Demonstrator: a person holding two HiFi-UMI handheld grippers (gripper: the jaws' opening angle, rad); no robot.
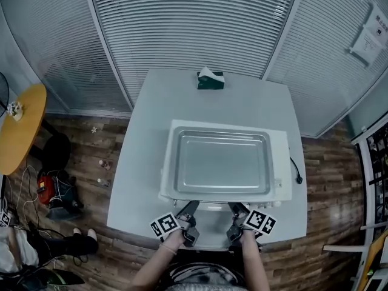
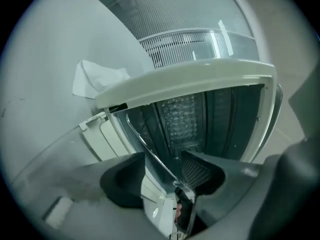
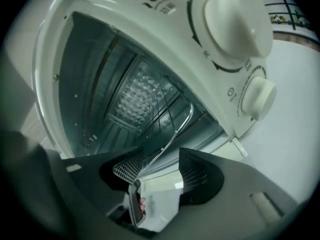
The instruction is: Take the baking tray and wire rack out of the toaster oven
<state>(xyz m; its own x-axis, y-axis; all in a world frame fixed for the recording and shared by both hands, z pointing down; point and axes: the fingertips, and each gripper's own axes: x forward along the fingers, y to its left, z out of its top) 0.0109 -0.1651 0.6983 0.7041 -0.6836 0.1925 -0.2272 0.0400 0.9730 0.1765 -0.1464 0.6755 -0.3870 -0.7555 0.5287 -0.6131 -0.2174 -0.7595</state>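
Left tongs (image 2: 162, 166) spread; right tongs (image 3: 159, 164) spread | wire rack (image 3: 186, 121) between each | baking tray (image 1: 221, 162) atop toaster oven (image 1: 280, 162)

**Little Print, None of It Legible**

On the control panel (image 3: 175, 15), small dark symbols stand near the top edge. A single mark sits beside the upper knob (image 3: 232, 21). A round power sign with a line of tiny print sits beside the lower knob (image 3: 257, 96). No word there can be made out. Paper notices (image 1: 371, 34) on the far wall carry print too small to read. The left gripper (image 1: 192, 206) and right gripper (image 1: 237, 207) each bear black-and-white square code markers, patterns without letters or numbers.
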